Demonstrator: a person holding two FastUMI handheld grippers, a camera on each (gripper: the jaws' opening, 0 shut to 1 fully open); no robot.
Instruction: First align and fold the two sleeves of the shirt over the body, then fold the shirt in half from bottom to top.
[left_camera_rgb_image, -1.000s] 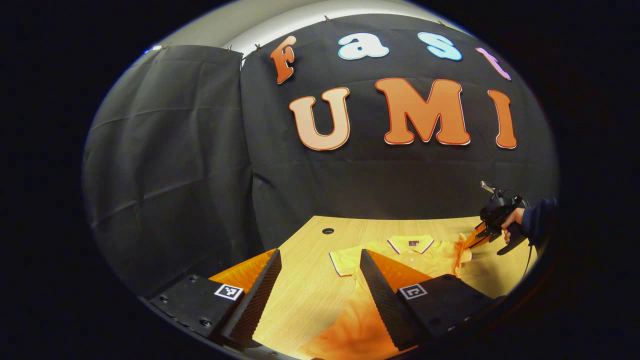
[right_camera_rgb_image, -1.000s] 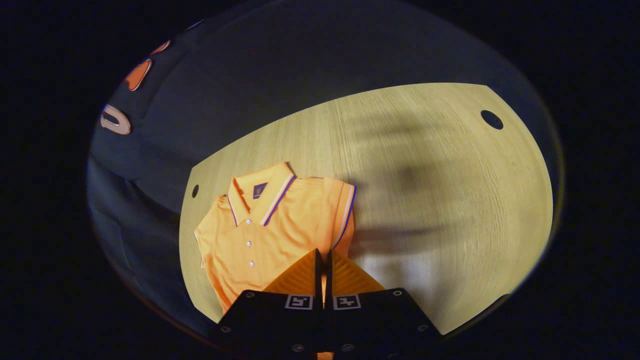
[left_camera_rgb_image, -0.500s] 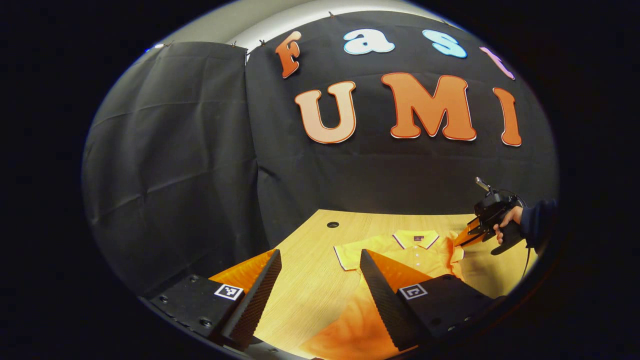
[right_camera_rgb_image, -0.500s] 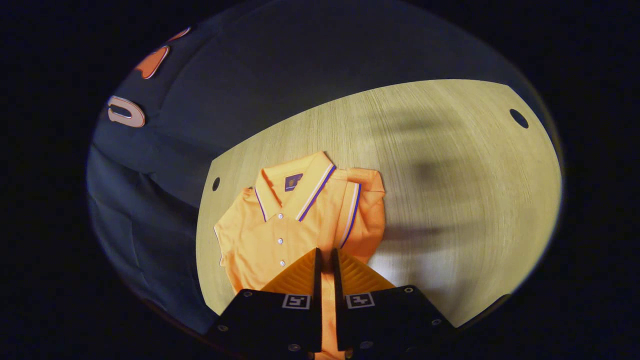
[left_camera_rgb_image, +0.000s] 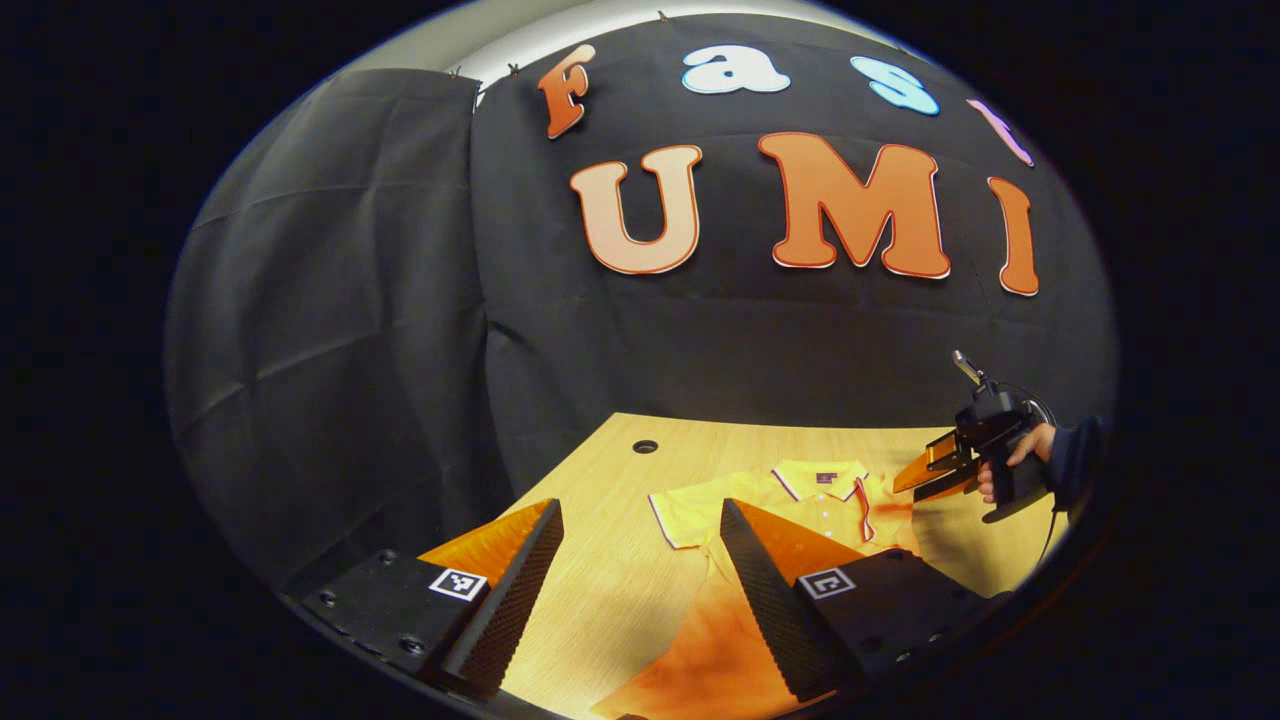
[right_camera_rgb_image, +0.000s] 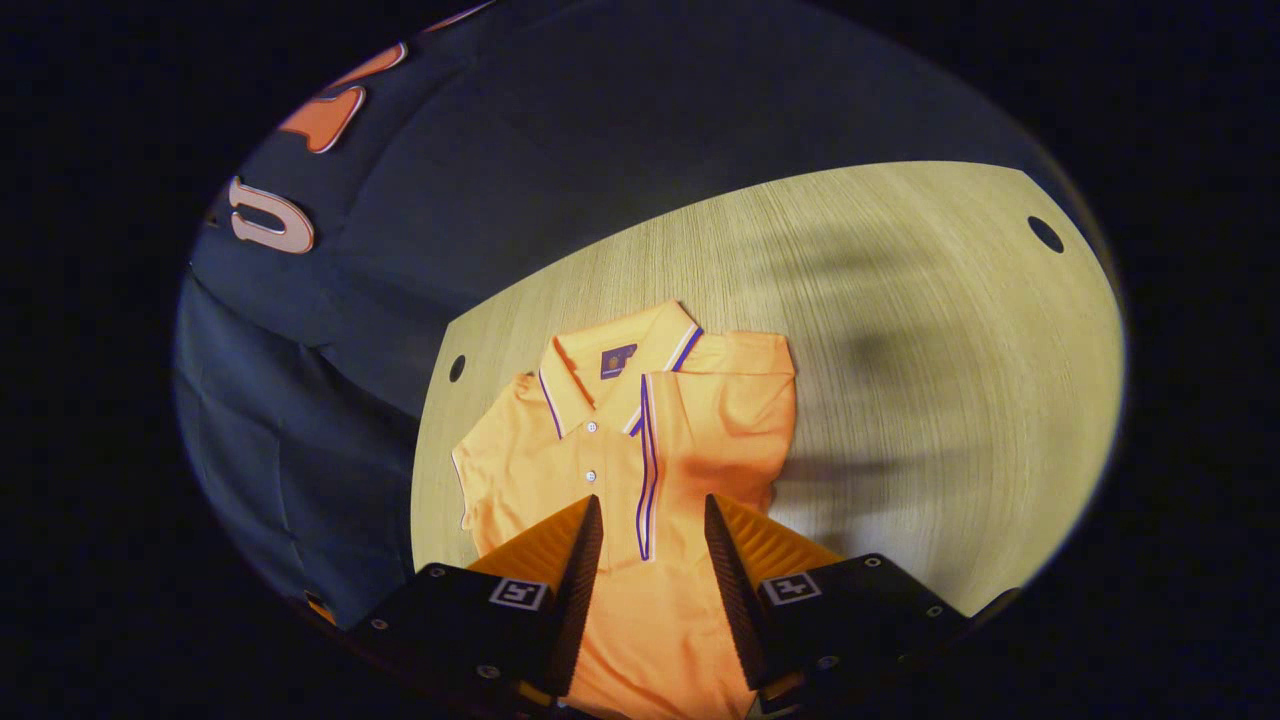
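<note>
Orange polo shirt (right_camera_rgb_image: 640, 440) lies flat on wooden table (right_camera_rgb_image: 920, 400), collar (right_camera_rgb_image: 615, 365) toward booth wall, buttons facing up. In right gripper view, one sleeve (right_camera_rgb_image: 715, 420) is folded over the body; its striped cuff edge (right_camera_rgb_image: 645, 470) runs down approx. the shirt's centre line, just beside the button placket. Other sleeve (left_camera_rgb_image: 680, 510), seen in left gripper view, lies spread out to the side, unfolded. Lower hem not folded up.

Right gripper (right_camera_rgb_image: 647, 520): jaws apart, moderately wide, nothing between them; fingers straddle the cuff stripe from above, w/ shirt fabric visible in the gap. Contact w/ cloth: can't tell. In left gripper view the same gripper (left_camera_rgb_image: 925, 470) shows at far right, held by a hand (left_camera_rgb_image: 1010, 460) in a dark sleeve (left_camera_rgb_image: 1075, 455), above the shirt's folded side.

Left gripper (left_camera_rgb_image: 640, 520): jaws wide apart, holding nothing. Its fingers frame bare tabletop & the shirt's lower body; unfolded sleeve lies ahead, between the two fingertips.

Table has round cable holes: one (left_camera_rgb_image: 645, 446) near the shirt's unfolded side, another (right_camera_rgb_image: 1045, 234) at far corner.
</note>
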